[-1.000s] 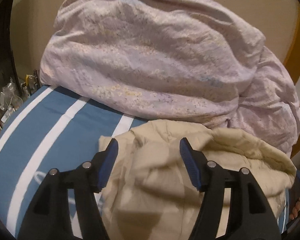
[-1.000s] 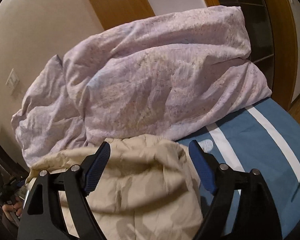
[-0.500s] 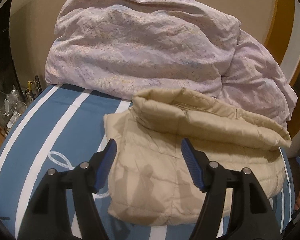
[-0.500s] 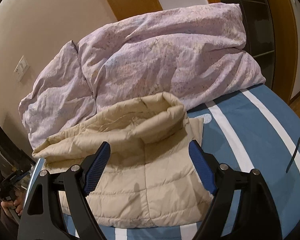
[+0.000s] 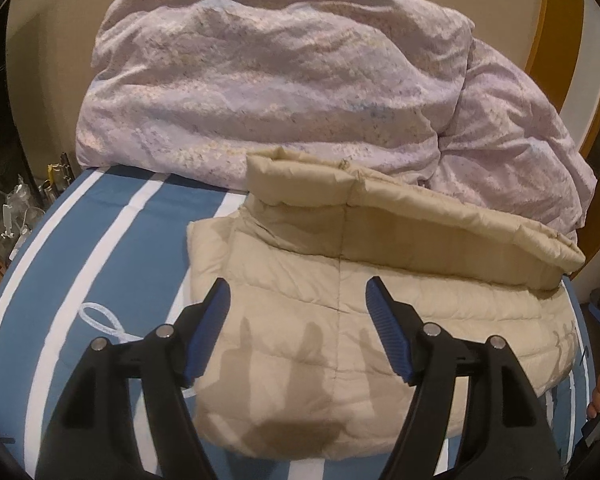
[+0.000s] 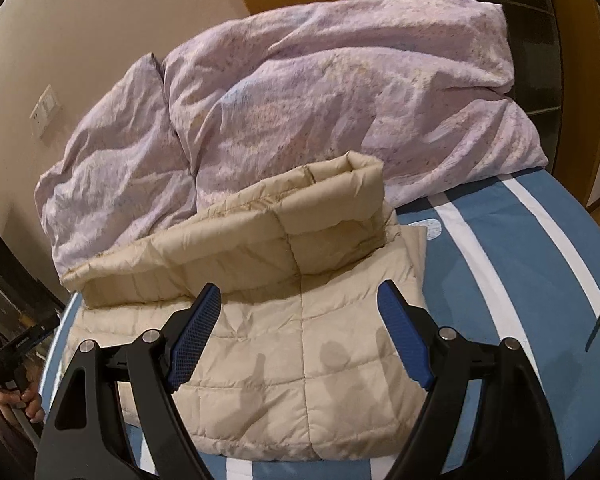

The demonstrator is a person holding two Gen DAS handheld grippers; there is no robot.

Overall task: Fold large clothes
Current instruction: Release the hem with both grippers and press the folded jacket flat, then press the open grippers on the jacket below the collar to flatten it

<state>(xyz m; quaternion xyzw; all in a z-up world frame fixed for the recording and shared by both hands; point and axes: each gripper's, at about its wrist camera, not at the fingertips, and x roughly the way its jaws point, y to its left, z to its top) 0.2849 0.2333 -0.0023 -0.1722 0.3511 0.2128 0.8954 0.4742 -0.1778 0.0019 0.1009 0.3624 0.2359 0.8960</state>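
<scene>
Left wrist view: left gripper (image 5: 296, 304) sits low in frame, its two blue-padded fingers (image 5: 386, 336) spread wide apart w/ nothing between them. It hovers above a beige quilted puffer jacket (image 5: 364, 304), not touching it. Jacket lies folded into a rough rectangle on a blue bedspread (image 5: 112, 264) w/ white stripes; a puffy folded band of the jacket runs along its far edge. Finger shadows fall on the jacket's near part. Just behind it, touching its far edge, a large crumpled lilac duvet (image 5: 276, 88) is heaped vs. a beige wall. Small cluttered items at far left, too blurred to name.

Right wrist view: right gripper (image 6: 300, 300) also low in frame, blue pads (image 6: 194, 340) wide apart, gripping nothing, above the same jacket (image 6: 284, 344) w/o contact. Jacket lies toward the left side of the bedspread (image 6: 512, 280), thick folded band on its far side, pressed against the duvet (image 6: 340, 92). Behind: beige wall w/ a switch plate (image 6: 46, 110) at left, wooden door frame at top. Bottom left edge: a hand (image 6: 18, 400) holding a dark object.
</scene>
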